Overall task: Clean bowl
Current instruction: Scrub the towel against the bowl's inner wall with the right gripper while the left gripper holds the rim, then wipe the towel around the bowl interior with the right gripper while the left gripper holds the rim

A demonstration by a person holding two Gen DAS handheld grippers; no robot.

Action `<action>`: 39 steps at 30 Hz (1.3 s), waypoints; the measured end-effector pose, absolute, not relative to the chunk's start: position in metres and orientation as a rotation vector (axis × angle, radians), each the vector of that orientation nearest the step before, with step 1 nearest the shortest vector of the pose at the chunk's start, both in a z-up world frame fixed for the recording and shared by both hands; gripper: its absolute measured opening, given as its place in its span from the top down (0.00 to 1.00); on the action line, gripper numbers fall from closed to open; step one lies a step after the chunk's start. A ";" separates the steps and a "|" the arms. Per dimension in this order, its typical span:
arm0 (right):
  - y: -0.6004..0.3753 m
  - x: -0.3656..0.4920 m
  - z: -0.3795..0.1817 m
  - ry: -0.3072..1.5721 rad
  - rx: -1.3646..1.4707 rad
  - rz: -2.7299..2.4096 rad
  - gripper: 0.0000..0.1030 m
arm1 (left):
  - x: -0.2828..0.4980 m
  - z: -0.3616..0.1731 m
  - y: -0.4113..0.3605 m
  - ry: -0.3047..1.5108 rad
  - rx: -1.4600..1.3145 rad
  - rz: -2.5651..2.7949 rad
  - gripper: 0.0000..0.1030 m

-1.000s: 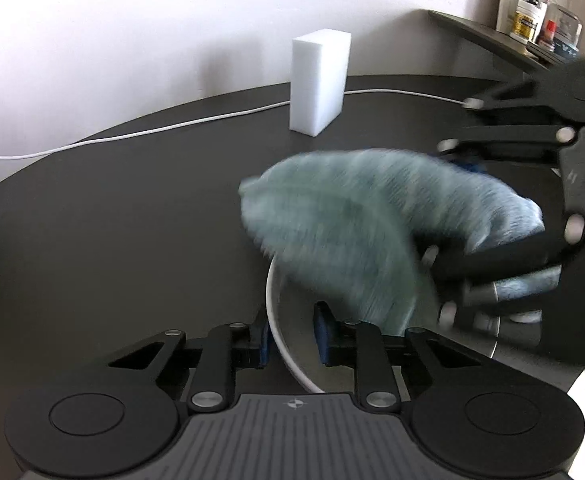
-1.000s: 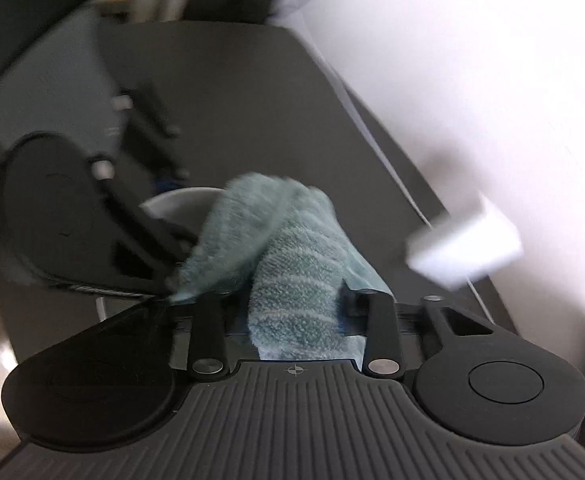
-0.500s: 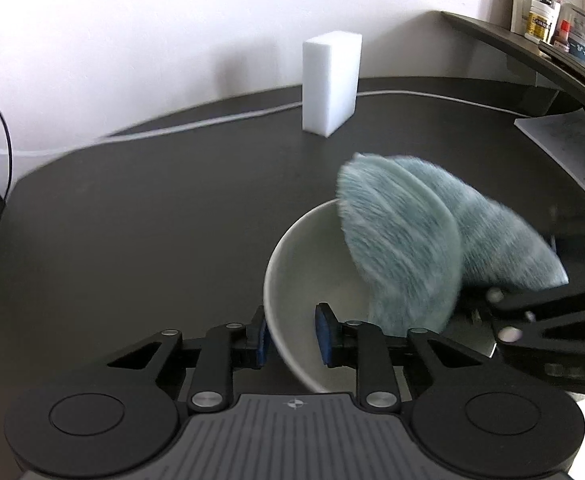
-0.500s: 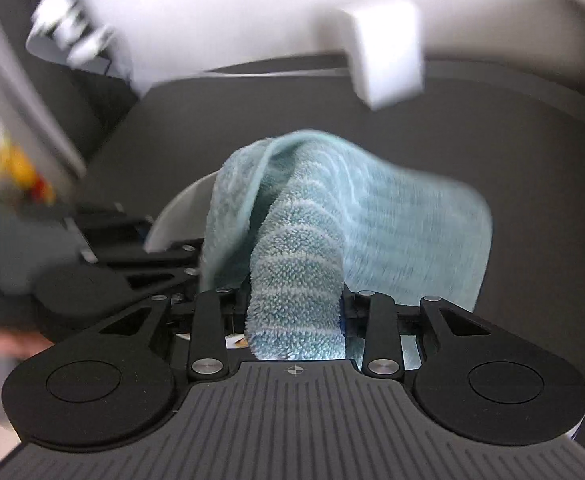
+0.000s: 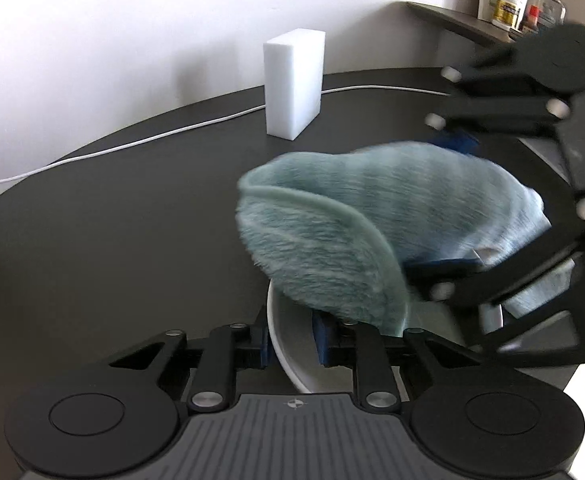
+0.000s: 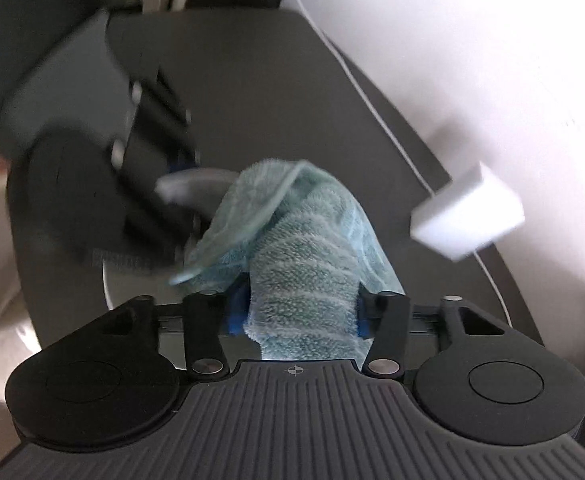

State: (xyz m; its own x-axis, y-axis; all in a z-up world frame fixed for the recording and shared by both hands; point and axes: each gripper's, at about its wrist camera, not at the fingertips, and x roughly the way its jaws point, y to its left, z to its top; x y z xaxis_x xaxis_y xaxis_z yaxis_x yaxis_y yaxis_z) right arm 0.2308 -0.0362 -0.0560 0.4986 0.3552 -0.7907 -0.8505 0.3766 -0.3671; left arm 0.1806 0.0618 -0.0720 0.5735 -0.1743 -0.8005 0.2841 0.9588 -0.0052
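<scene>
My left gripper (image 5: 290, 340) is shut on the near rim of a white bowl (image 5: 288, 344) on the dark table. A teal microfibre cloth (image 5: 356, 232) covers most of the bowl's inside. My right gripper (image 6: 298, 310) is shut on that cloth (image 6: 304, 276) and reaches over the bowl from the right; it shows in the left wrist view (image 5: 452, 204). In the right wrist view the bowl's rim (image 6: 196, 182) shows beyond the cloth, with the left gripper (image 6: 180, 168) blurred at its left.
A white sponge block (image 5: 294, 80) stands upright behind the bowl near the wall, also in the right wrist view (image 6: 466, 214). A white cable (image 5: 132, 144) runs along the table's back edge. A shelf with bottles (image 5: 508, 0) is at the far right.
My right gripper has swung the cloth back across the bowl to the left, covering the inside that was exposed half a second ago. The left gripper has kept its grip on the rim.
</scene>
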 end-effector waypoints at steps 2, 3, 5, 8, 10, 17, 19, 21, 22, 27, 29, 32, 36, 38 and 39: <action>-0.023 0.225 -0.068 0.622 -0.966 0.858 0.50 | 0.180 -0.073 0.062 0.920 0.122 -0.264 0.81; -0.021 0.223 -0.071 0.603 -0.990 0.866 0.55 | 0.179 -0.073 0.062 0.919 0.119 -0.257 0.81; -0.020 0.222 -0.074 0.615 -0.968 0.858 0.61 | 0.178 -0.073 0.061 0.916 0.112 -0.242 0.80; -0.029 0.229 -0.069 0.706 -0.839 0.728 0.68 | 0.177 -0.073 0.060 0.912 0.102 -0.220 0.79; -0.050 0.235 -0.065 0.812 -0.627 0.639 0.68 | 0.176 -0.073 0.060 0.909 0.096 -0.205 0.79; -0.115 0.212 -0.083 1.036 0.072 0.538 0.63 | 0.172 -0.074 0.055 0.900 0.091 -0.160 0.79; -0.119 0.205 -0.086 1.034 0.126 0.522 0.61 | 0.171 -0.074 0.053 0.900 0.097 -0.151 0.79; -0.119 0.203 -0.084 1.005 0.074 0.523 0.63 | 0.164 -0.073 0.055 0.917 0.070 -0.159 0.79; -0.112 0.202 -0.083 0.974 -0.006 0.531 0.64 | 0.160 -0.072 0.056 0.926 0.057 -0.163 0.79; -0.088 0.199 -0.069 0.878 -0.415 0.615 0.70 | 0.150 -0.071 0.060 0.977 -0.029 -0.222 0.68; -0.085 0.208 -0.066 0.865 -0.520 0.667 0.70 | 0.153 -0.067 0.058 0.953 0.009 -0.207 0.66; -0.077 0.226 -0.062 0.855 -0.671 0.716 0.66 | 0.166 -0.063 0.056 0.929 0.069 -0.176 0.65; -0.062 0.226 -0.048 0.806 -0.774 0.753 0.42 | 0.185 -0.066 0.057 0.934 0.111 -0.207 0.66; -0.055 0.225 -0.042 0.769 -0.798 0.773 0.36 | 0.189 -0.070 0.054 0.943 0.132 -0.244 0.73; -0.053 0.223 -0.040 0.756 -0.804 0.777 0.36 | 0.188 -0.071 0.054 0.939 0.137 -0.249 0.77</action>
